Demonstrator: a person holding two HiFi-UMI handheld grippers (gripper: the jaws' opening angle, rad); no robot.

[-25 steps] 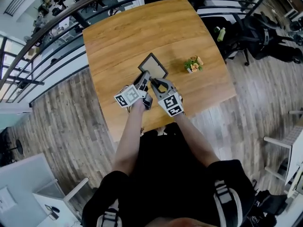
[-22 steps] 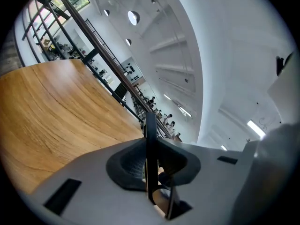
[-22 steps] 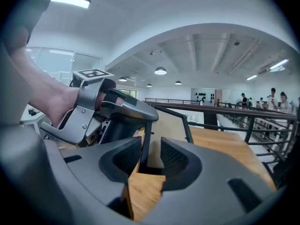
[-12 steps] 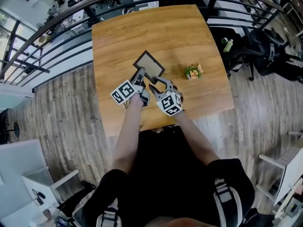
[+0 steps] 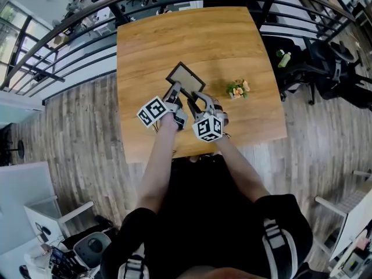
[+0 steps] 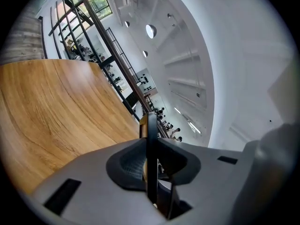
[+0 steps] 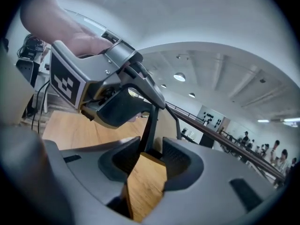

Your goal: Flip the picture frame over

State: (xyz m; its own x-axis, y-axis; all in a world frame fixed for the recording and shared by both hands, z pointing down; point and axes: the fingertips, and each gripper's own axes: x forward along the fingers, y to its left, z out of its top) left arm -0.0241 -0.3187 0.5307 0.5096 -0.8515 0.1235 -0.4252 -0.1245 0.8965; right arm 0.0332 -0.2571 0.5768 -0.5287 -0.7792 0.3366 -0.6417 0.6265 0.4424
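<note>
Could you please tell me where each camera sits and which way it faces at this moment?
Head view: on the person's head, facing steeply down at the table; arms, torso, left gripper and right gripper show.
Left gripper view: rides the left gripper, looking along jaws shut on the picture frame, across the table.
Right gripper view: rides the right gripper, jaws just closing slightly yet apart round the frame's edge; faces the left gripper.
Shared: every view shows the frame.
</note>
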